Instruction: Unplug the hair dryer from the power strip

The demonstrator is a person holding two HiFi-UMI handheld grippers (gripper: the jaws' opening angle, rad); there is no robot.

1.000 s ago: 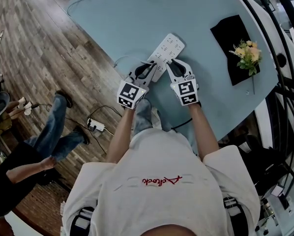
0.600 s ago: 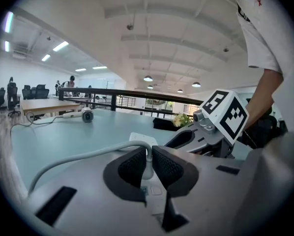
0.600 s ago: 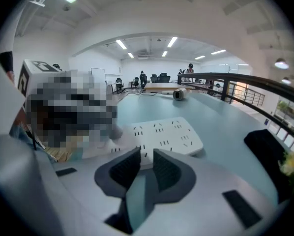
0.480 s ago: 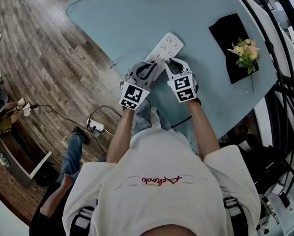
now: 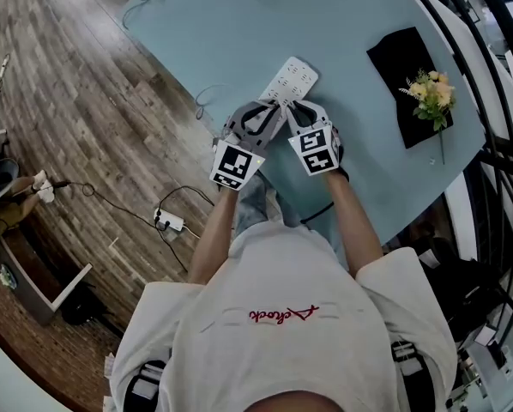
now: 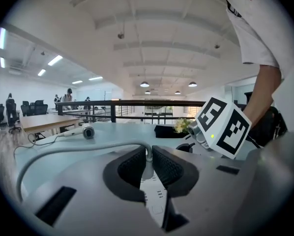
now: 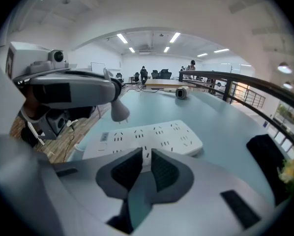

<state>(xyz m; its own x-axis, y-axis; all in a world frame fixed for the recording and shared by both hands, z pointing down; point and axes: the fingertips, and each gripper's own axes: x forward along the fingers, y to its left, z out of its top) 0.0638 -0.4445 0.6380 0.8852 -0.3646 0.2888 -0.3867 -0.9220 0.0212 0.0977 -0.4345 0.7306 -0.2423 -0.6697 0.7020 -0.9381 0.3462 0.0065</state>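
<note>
The white power strip (image 5: 291, 80) lies on the pale blue table (image 5: 368, 170). In the left gripper view my left gripper (image 6: 148, 154) is shut on the hair dryer's grey plug (image 6: 147, 157). In the right gripper view that plug (image 7: 119, 112) hangs clear above the strip (image 7: 157, 134), prongs bare. Its grey cord (image 6: 63, 149) runs to the hair dryer (image 6: 88, 132) far across the table. My right gripper (image 7: 146, 156) points down at the strip's near edge. Its jaws are closing to a narrow gap with nothing between them.
A black cloth (image 5: 394, 54) with a small flower bouquet (image 5: 432, 91) lies at the table's right. A dark railing (image 5: 488, 118) runs along that side. The table's left edge drops to wood floor, where another power strip (image 5: 171, 221) lies.
My left gripper has lifted a little with the plug, which now sits off the strip. My right gripper's jaws have narrowed. A person at the left has walked out of view.
</note>
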